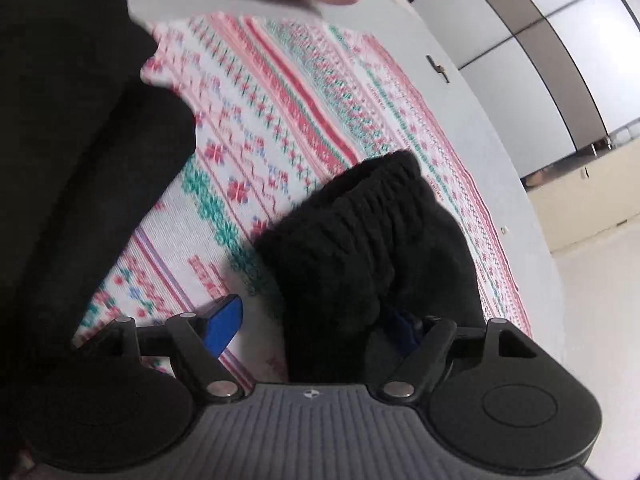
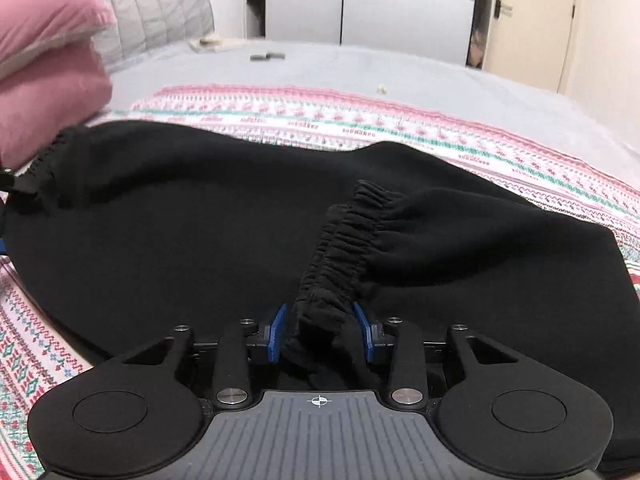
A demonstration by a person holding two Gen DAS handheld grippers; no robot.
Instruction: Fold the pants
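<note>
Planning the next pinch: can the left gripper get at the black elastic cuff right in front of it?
Probably yes. The left gripper stands wide open and the black elastic cuff already lies between its jaws, with nothing over it. One pad is half hidden by the fabric.

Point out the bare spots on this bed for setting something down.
Free: the grey sheet between the patterned blanket and the wardrobe. Crowded: the black pants cover the blanket's middle, and the pink pillows fill one corner.

A home bedroom: bed (image 2: 320,68), quilted headboard (image 2: 160,4), pink pillows (image 2: 48,60).
</note>
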